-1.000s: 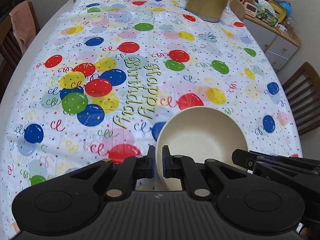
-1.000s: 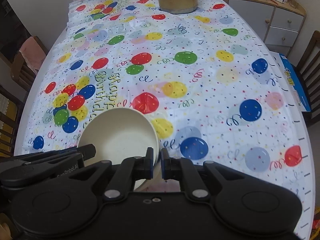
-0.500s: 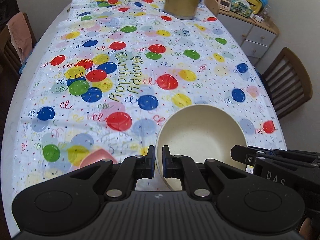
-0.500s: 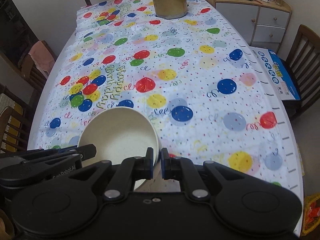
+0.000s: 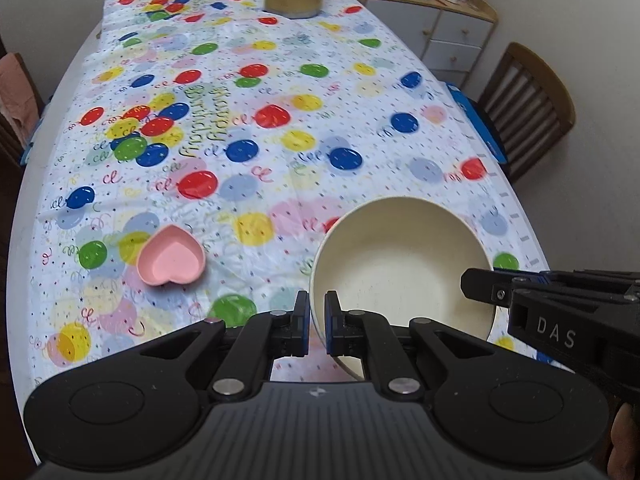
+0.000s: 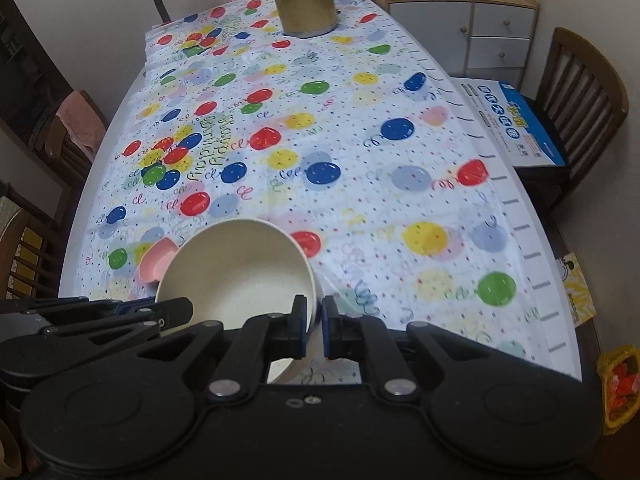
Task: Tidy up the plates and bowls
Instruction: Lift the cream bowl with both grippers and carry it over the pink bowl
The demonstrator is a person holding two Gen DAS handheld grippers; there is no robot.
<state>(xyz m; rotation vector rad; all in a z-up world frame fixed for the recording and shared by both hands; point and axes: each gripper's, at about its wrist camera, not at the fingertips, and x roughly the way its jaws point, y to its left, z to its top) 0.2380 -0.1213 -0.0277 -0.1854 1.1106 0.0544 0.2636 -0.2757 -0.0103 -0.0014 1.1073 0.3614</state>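
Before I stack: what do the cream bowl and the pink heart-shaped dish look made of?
Cream round bowl: probably matte plastic or fibre composite, with a thin rim, faint speckles and no glaze shine. Pink heart-shaped dish: likely moulded plastic, uniform colour, soft satin sheen. Neither is certain.

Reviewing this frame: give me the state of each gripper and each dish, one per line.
left gripper: shut on the cream bowl's rim.
right gripper: shut on the opposite rim.
cream bowl: held by both grippers, tilted, empty.
pink heart dish: resting upright on the tablecloth, empty, untouched.
gold jug: standing upright at the far end.
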